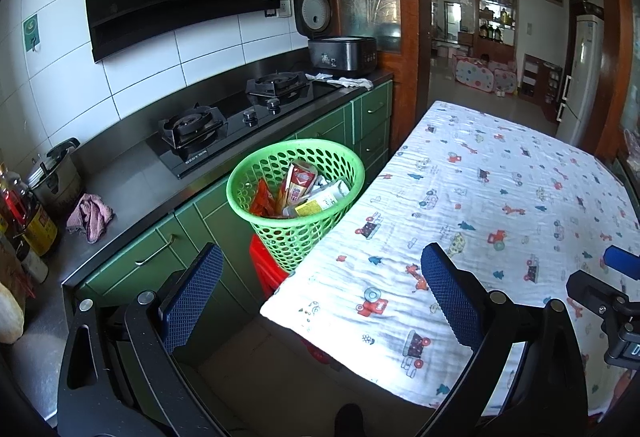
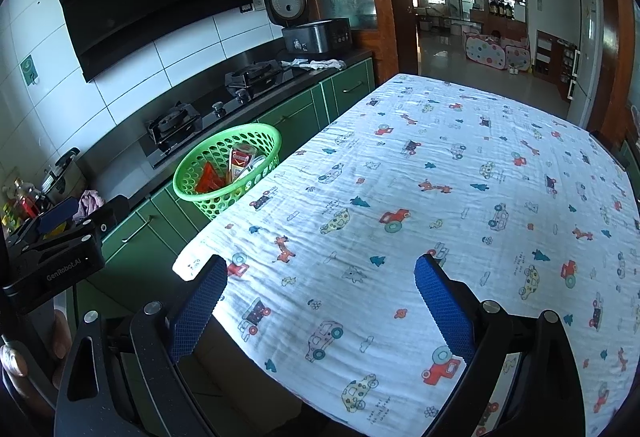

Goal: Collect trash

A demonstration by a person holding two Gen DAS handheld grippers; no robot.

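Note:
A green perforated basket stands beside the table's left edge, holding several pieces of trash: red wrappers, a red-and-white carton and white packets. It also shows in the right wrist view. My left gripper is open and empty, held over the table's near left corner, short of the basket. My right gripper is open and empty above the table's near part. The right gripper's body shows at the right edge of the left view; the left gripper's body shows at the left of the right view.
The table wears a white cloth printed with cars and giraffes. A red stool stands under the basket. A counter with green cabinets carries a gas hob, a rice cooker, a pot, a pink rag and bottles.

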